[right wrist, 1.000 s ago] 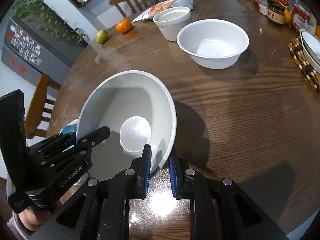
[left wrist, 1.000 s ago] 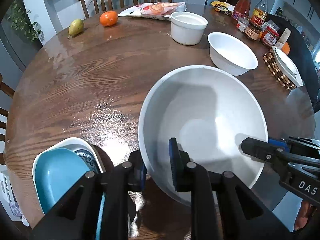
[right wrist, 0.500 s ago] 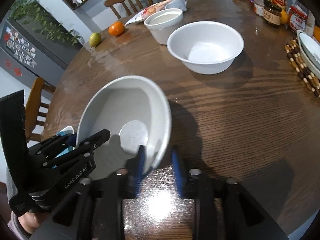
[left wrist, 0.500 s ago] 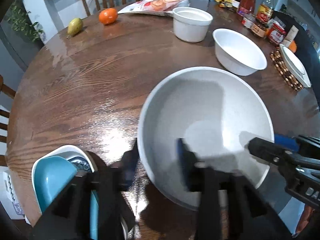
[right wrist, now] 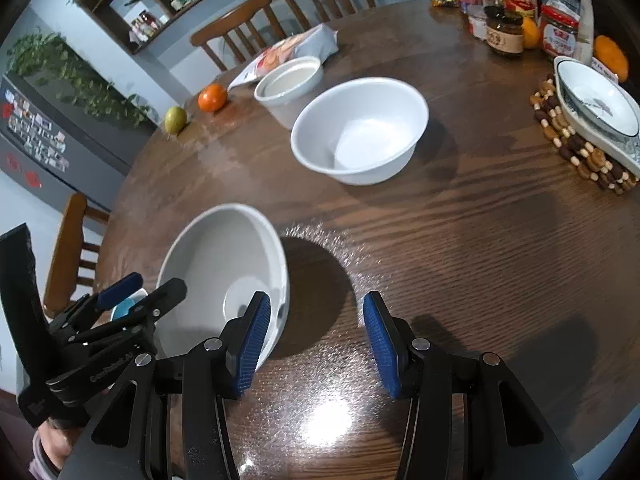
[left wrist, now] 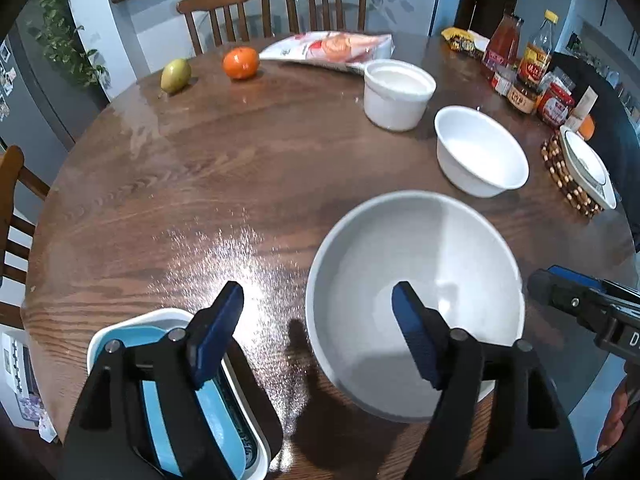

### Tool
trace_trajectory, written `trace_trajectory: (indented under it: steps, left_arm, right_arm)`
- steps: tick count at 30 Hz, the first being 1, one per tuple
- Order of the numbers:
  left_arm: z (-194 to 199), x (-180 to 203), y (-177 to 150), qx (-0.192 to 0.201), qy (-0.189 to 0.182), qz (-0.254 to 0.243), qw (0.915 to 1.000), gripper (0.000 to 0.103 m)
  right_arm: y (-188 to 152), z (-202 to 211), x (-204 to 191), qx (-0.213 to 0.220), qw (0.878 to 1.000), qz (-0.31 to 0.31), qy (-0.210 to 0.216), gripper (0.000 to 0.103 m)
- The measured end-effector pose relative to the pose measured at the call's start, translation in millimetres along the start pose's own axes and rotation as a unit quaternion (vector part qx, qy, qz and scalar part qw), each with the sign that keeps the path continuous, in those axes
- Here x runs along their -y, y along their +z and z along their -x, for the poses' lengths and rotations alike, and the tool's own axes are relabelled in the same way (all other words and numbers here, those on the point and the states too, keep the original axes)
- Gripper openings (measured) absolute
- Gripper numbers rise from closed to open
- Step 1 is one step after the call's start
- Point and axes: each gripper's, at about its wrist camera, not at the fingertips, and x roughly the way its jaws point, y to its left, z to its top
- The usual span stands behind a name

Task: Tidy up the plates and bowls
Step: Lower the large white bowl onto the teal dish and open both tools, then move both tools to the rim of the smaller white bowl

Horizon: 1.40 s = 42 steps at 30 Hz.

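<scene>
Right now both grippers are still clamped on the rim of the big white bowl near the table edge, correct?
Not clamped. The left gripper and right gripper have just been opening; both wrist views show the pads clear of the big white bowl, which rests on the table.

Big bowl (left wrist: 416,304) near me: pale grey-white, plain; table (left wrist: 208,176) dark brown w/ strong wood grain. My pads (right wrist: 256,334) are blue on black frames. Near left, a blue dish (left wrist: 160,400) sits in a white one; far right plate (right wrist: 596,104) white w/ dark rim on brown-and-cream bead mat (right wrist: 576,152).
</scene>
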Motion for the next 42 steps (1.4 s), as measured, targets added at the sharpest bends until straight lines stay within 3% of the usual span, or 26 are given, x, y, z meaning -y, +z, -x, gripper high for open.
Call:
trace_trajectory:
  steps: [12, 24, 33, 42]
  left_arm:
    - [13, 25, 23, 0.025, -0.011, -0.016, 0.9995, 0.080]
    - [7, 56, 73, 0.049, -0.017, -0.020, 0.9985, 0.080]
    - [-43, 87, 105, 0.012, -0.012, -0.022, 0.9996, 0.080]
    - [-81, 96, 112, -0.027, -0.001, -0.028, 0.9993, 0.080]
  right_arm:
    - [16, 29, 16, 0.040, 0.999, -0.010, -0.004, 0.049]
    - [51, 49, 43, 0.074, 0.997, -0.011, -0.019, 0.049]
    - [91, 24, 58, 0.067, 0.997, -0.006, -0.026, 0.049]
    - [114, -20, 66, 0.033, 0.999, 0.001, -0.019, 0.049]
